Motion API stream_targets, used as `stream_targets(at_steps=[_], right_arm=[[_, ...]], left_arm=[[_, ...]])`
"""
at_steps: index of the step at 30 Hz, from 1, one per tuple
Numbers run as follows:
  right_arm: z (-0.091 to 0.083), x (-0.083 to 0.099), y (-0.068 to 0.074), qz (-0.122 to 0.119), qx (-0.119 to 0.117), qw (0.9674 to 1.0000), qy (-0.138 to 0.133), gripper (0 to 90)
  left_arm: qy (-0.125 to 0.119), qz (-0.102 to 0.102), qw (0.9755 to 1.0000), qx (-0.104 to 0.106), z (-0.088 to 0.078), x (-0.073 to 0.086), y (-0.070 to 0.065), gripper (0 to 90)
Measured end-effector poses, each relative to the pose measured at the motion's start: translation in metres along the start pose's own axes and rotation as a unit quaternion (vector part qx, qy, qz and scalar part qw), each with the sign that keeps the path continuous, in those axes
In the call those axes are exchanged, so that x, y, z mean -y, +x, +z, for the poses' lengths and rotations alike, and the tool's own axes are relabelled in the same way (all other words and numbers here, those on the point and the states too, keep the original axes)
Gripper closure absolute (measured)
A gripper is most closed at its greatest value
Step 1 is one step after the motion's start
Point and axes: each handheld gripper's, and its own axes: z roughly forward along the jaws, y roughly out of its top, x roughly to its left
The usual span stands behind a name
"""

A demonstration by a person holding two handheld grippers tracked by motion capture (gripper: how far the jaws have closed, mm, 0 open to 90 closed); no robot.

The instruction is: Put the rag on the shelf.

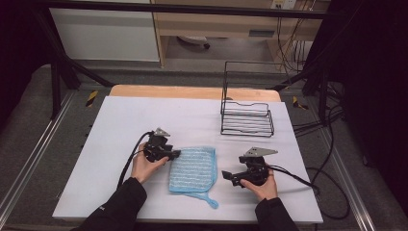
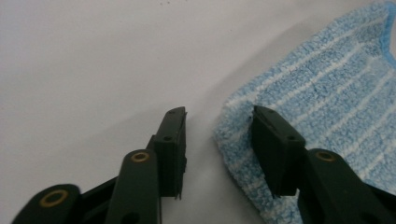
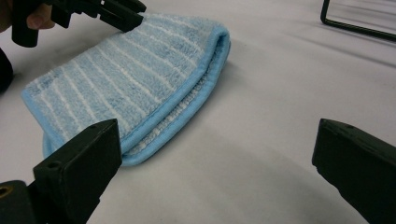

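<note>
A folded blue cloth (image 1: 192,168) with thin white stripes lies flat on the white table top (image 1: 120,125), its hanging loop pointing toward the person. My left gripper (image 1: 177,154) is at the cloth's upper left corner. In the left gripper view the jaws (image 2: 218,112) stand partly apart: one rests on the cloth (image 2: 327,93), the other on bare table beside its edge, with a gap still showing. My right gripper (image 1: 225,175) sits to the right of the cloth, open wide (image 3: 215,135), with only bare table between its jaws. The cloth (image 3: 140,74) and the left gripper (image 3: 116,11) lie ahead of it.
A black wire rack (image 1: 247,115) stands at the back right of the table, its corner (image 3: 355,23) in the right gripper view. Cables trail from both grippers, the right one off the table's right edge. Black frame bars run around the table.
</note>
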Motion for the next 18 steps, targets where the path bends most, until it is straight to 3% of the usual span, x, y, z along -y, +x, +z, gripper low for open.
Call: stream_targets(at_steps=[7,10,12,18], right_arm=[[0.008,-0.018,0.003,-0.001,0.017,0.9998,-0.007,1.0],[0.016,-0.03,0.004,0.003,0.029,0.9995,-0.008,2.4],[0.022,-0.037,0.004,-0.004,0.028,0.9995,-0.012,6.2],[0.05,-0.055,-0.002,0.013,0.02,0.9997,-0.01,17.0]], left_arm=[[0.005,0.01,0.9999,0.011,0.001,0.0,-0.005,73.0],[0.006,0.011,0.9999,0.011,0.001,0.001,-0.006,75.7],[0.006,0.012,0.9998,0.012,0.002,0.001,-0.006,77.0],[-0.001,0.015,0.9998,0.011,0.002,0.003,-0.008,79.0]])
